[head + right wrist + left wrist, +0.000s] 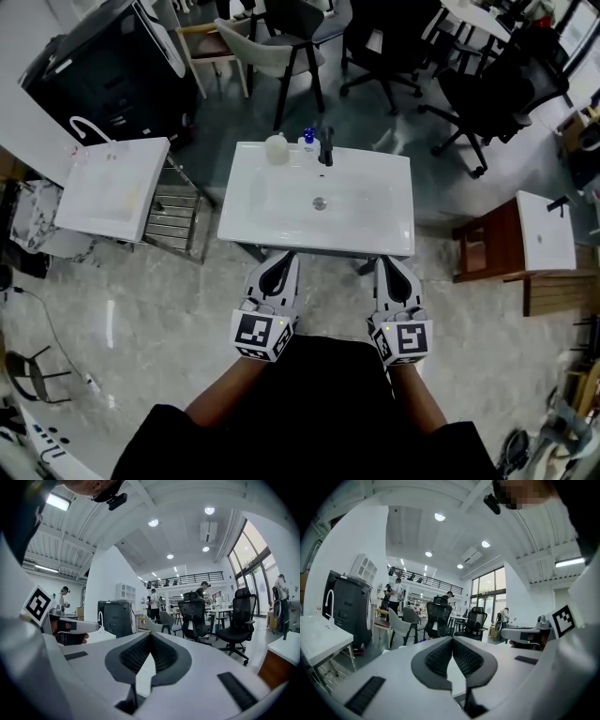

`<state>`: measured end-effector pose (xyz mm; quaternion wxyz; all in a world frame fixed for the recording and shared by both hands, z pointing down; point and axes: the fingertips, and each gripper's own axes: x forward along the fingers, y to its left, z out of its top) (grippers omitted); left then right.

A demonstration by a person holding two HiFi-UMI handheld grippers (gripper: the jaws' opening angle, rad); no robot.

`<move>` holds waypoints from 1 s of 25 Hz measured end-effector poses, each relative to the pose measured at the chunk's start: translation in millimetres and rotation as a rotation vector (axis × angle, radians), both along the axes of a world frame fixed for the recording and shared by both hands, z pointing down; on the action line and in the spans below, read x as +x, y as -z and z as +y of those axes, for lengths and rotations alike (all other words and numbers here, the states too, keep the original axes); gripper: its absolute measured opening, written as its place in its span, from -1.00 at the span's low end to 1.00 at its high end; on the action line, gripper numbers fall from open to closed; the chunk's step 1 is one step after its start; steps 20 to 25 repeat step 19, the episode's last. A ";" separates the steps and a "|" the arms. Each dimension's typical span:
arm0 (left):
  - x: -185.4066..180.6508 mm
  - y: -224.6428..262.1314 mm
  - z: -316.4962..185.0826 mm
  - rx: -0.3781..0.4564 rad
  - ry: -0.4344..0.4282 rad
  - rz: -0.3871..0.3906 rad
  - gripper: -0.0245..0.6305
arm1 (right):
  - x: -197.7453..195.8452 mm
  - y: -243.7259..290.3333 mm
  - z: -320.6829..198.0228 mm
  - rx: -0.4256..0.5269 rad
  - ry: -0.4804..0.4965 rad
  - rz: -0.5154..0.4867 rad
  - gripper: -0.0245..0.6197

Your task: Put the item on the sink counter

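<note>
Left claw (283, 264) and right claw (387, 266) are both pinched together, nothing in them, hanging just short of the sink bench (272, 214). Over at its far edge, a pale bottle (277, 149) and a blue-capped bottle (308, 141) sit beside the black tap (326, 147).

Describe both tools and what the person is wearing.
The left tool and right tool are white, with tapered jaws, dark grey ribbed pads and a cube of black-and-white square markers each. The person's top is black.
</note>
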<state>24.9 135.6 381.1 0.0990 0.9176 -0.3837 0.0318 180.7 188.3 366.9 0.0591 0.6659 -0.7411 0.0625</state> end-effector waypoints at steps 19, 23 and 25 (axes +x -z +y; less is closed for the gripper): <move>45.3 -11.4 81.0 -0.013 0.093 -0.062 -0.88 | 66.0 -27.9 77.2 -0.013 0.041 -0.025 -0.83; 45.3 -11.4 81.0 -0.013 0.093 -0.062 -0.88 | 66.0 -27.9 77.2 -0.013 0.041 -0.025 -0.83; 45.3 -11.4 81.0 -0.013 0.093 -0.062 -0.88 | 66.0 -27.9 77.2 -0.013 0.041 -0.025 -0.83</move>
